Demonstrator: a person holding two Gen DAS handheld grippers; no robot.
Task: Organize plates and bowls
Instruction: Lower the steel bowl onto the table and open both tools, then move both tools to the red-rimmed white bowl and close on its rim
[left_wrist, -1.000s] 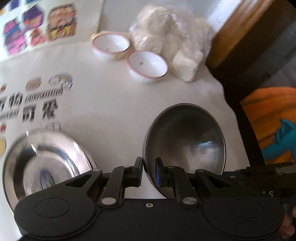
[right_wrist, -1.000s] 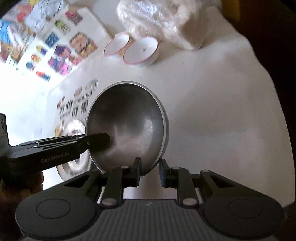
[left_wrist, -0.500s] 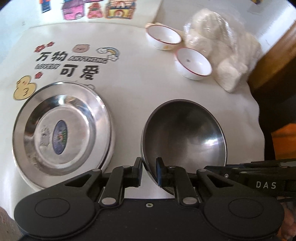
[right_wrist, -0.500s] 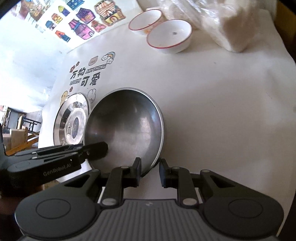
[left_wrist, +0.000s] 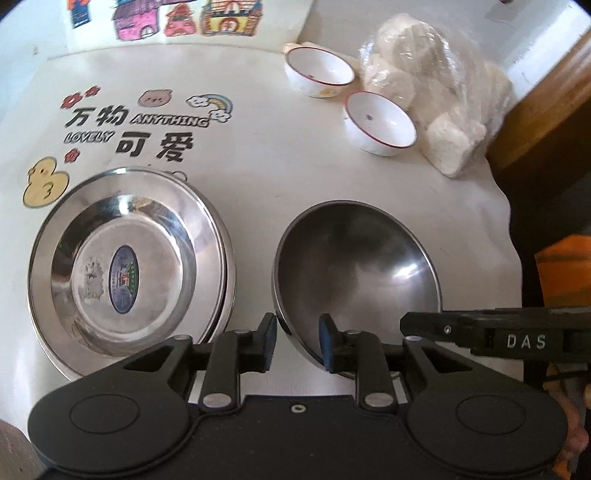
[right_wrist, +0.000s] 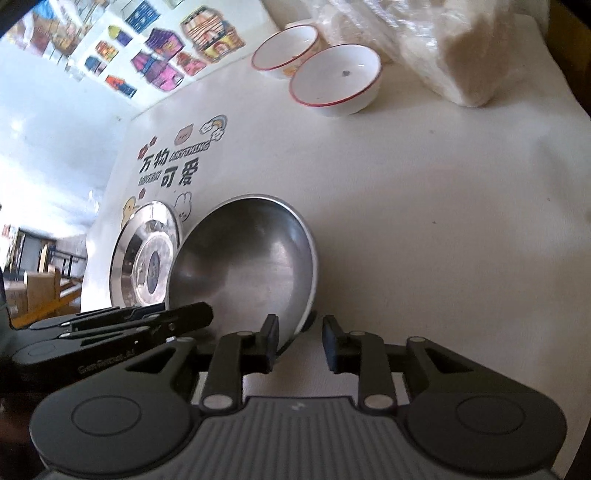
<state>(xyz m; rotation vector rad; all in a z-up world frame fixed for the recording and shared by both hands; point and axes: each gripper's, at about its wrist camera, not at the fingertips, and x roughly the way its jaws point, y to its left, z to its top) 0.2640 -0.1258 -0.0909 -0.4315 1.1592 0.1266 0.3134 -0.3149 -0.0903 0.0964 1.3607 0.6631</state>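
Steel bowl (left_wrist: 356, 273) sits upright on the white tablecloth (left_wrist: 266, 177), just beside the shiny steel plate (left_wrist: 125, 264) that lies to its left with a sticker in its well. Left gripper (left_wrist: 297, 338) straddles the bowl's near-left rim; its jaws have just been opening, and now the rim stands between the blue pads with a gap showing on either side, so nothing is pinched. Right gripper (right_wrist: 300, 341) is at the bowl's near-right edge, its jaws likewise just been opening; the rim runs down between the fingers, close to the left pad, and whether it brushes that pad I cannot tell, but the jaws are spread and not clamping. Each gripper's black body pokes into the other's view. Farther back, two white bowls with red rims (left_wrist: 380, 123) stand side by side near a clear bag of white lumps (left_wrist: 428, 92). Cartoon lettering (left_wrist: 144, 134) is printed on the cloth behind the plate.
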